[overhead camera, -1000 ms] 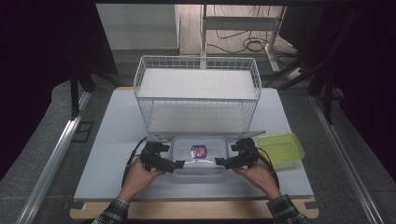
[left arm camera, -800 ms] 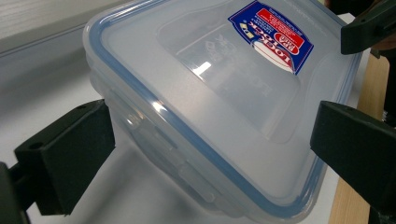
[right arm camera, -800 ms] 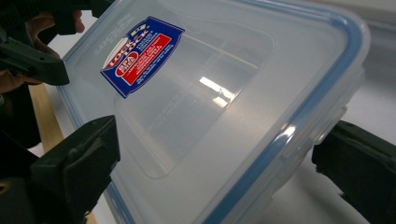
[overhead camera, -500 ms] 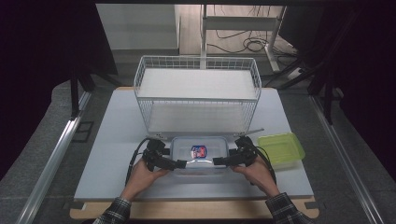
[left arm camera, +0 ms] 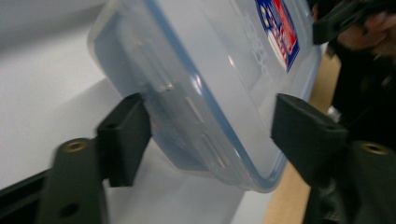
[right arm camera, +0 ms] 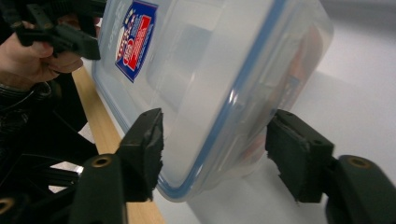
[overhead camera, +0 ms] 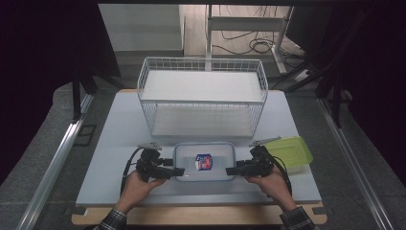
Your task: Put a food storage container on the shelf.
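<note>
Clear rectangular plastic container with blue-rimmed lid and red-blue label point(overhead camera: 204, 161) sits on the pale bench point(overhead camera: 110, 143), just in front of a white wire basket point(overhead camera: 203, 96); left hand-held gripper point(overhead camera: 178, 171) and right hand-held gripper point(overhead camera: 231, 170) straddle its opposite ends, jaws just closing around them, pads not yet pressing; green lid point(overhead camera: 292, 151) lies to the right.

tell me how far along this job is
Done: the green plastic lid lies off, beside the clear rectangular plastic container. In hand: the left gripper and right gripper bracket its ends, jaws just closing, pads not clearly pressing. Left: gripping and lifting; the white wire basket stands behind.
</note>
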